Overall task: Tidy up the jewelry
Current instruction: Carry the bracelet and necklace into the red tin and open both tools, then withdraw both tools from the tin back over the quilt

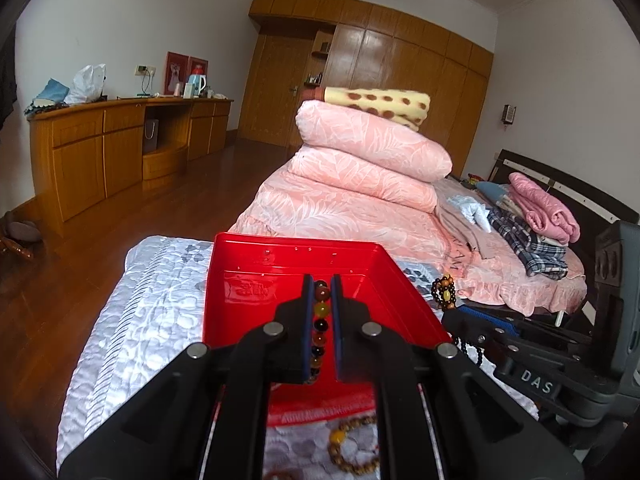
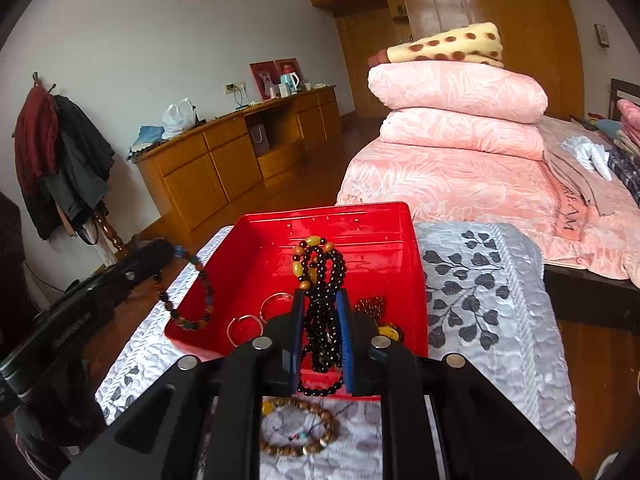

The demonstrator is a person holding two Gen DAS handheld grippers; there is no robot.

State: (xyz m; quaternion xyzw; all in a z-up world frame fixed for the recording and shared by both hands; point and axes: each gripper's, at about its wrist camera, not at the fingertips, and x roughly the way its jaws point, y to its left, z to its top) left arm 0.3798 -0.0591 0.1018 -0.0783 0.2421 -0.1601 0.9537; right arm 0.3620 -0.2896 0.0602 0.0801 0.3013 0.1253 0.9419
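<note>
Both pieces are mid-delivery: the left tongs (image 1: 320,308) pinch a multicoloured bead bracelet (image 1: 319,320) and the right tongs (image 2: 322,328) clamp a black bead necklace (image 2: 320,280) above the red tray (image 2: 412,280), so next probably comes releasing over it.

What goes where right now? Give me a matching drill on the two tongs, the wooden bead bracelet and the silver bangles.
1. left tongs
2. right tongs
3. wooden bead bracelet
4. silver bangles

a. lying inside the red tray
b. shut on the black bead necklace
c. on the grey quilt, outside the tray
d. shut on the multicoloured bead bracelet

Pairs: 1-d, 2-b, 3-c, 4-a
</note>
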